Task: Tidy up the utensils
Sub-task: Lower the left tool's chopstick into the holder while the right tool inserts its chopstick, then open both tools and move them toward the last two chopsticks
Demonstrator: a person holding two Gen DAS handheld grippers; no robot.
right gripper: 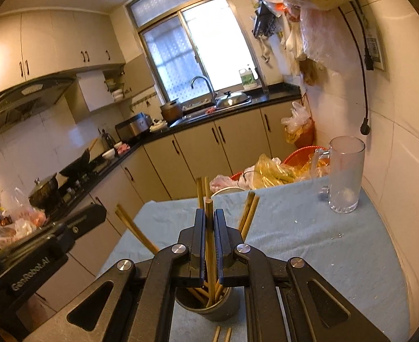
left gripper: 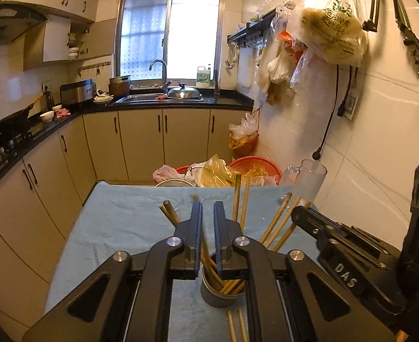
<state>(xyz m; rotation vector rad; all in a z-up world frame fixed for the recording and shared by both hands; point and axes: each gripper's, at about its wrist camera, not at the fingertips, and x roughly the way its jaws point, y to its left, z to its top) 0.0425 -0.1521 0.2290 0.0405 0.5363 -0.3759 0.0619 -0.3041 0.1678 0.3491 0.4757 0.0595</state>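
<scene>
1. On the blue cloth (right gripper: pixel 309 228), a metal cup (right gripper: pixel 209 310) holds wooden chopsticks (left gripper: pixel 278 222).
2. Right gripper (right gripper: pixel 209 213) clamps one chopstick (right gripper: pixel 209 228) above the cup.
3. Left gripper (left gripper: pixel 208 208) stands slightly parted, gripping nothing.

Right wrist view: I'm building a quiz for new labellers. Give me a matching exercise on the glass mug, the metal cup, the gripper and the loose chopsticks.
1 glass mug
2 metal cup
3 right gripper
4 loose chopsticks

A lying flat on the cloth
B upright beside the wall
C shut on one chopstick
D holds standing chopsticks

Pairs: 1-B, 2-D, 3-C, 4-A
</scene>
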